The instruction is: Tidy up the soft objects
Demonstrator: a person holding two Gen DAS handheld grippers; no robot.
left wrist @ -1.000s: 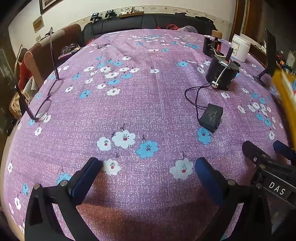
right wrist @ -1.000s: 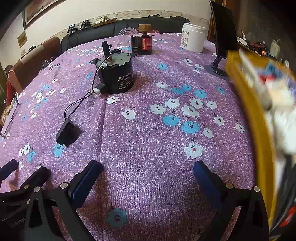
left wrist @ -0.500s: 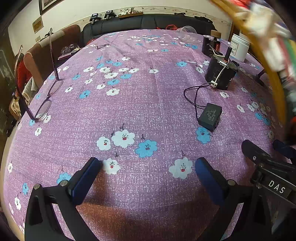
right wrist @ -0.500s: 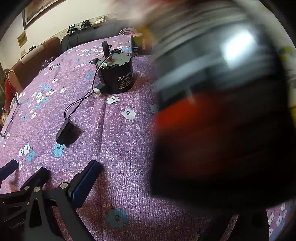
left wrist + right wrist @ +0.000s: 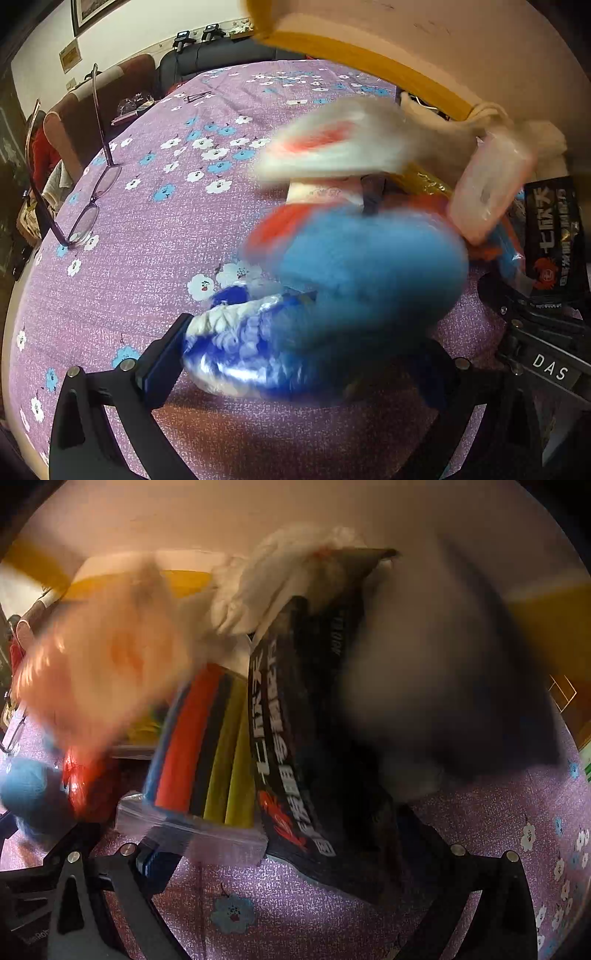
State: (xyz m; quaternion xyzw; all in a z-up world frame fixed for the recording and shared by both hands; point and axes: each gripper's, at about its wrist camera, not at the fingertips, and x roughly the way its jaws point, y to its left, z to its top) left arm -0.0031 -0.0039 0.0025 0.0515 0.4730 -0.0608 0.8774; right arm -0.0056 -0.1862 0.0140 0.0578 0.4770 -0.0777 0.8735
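A yellow-rimmed basin is tipped above the purple floral table, and soft things tumble out of it, blurred by motion. In the left wrist view a blue plush, a blue-and-white bag, a white-and-red pack and a pink packet fall in front of my left gripper, which is open. In the right wrist view a black printed pouch, a clear bag of coloured strips and white cloth drop over my right gripper, which is open.
Glasses lie at the table's left edge. Chairs and a dark sofa stand beyond the far side. The right gripper's body shows at the left view's right edge. The basin's yellow rim fills the upper right wrist view.
The basin swung in from the right, tipped over the table, and its soft contents now spill in front of both grippers, hiding the motor and black adapter. Both grippers stayed put and open.
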